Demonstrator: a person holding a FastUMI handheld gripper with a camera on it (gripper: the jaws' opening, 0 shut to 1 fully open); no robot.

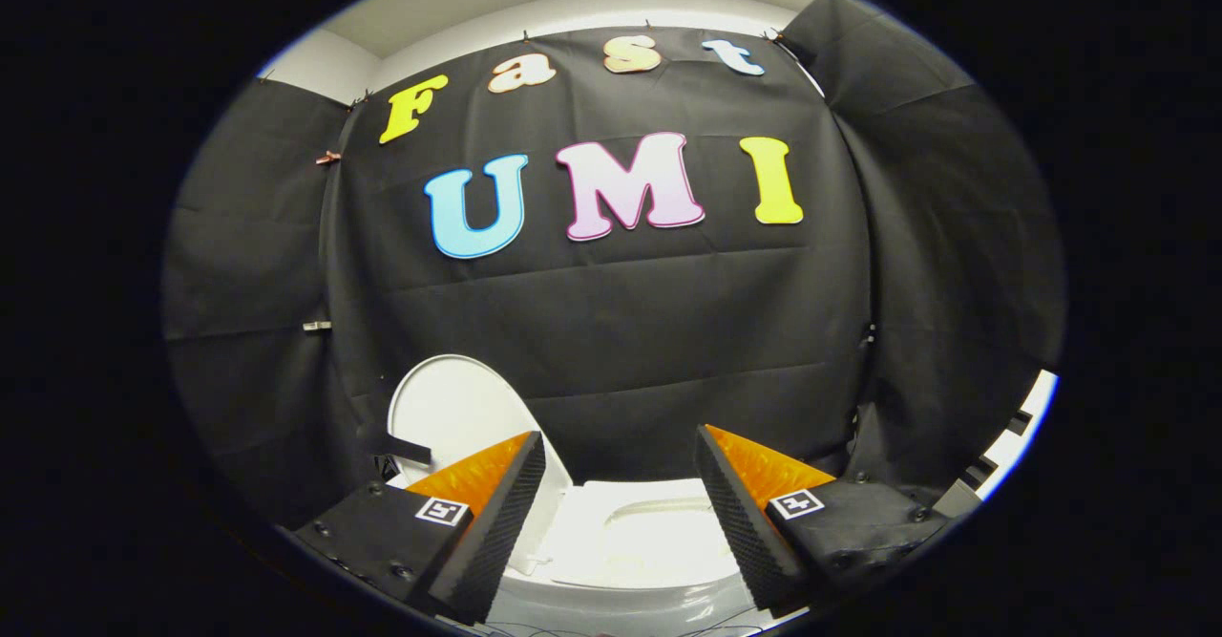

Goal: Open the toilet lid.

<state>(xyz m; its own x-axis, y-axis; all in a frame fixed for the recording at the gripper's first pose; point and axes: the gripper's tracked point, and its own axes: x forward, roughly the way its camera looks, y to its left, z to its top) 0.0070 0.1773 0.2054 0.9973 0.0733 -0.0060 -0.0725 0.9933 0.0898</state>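
The white toilet lid [449,408] stands raised and upright, leaning toward the black cloth wall, just beyond my left finger [496,513]. Below and between the fingers lies the white toilet seat [649,537] with its bowl opening showing. My gripper [621,446] is open, the two fingers wide apart with nothing between them. It hangs above the seat, apart from the lid. The lid's lower part is hidden behind the left finger.
Black cloth walls close in behind and on both sides of the toilet. A small dark fitting [401,448] sticks out beside the lid's lower left. A pale strip of floor or wall [1021,427] shows at the far right.
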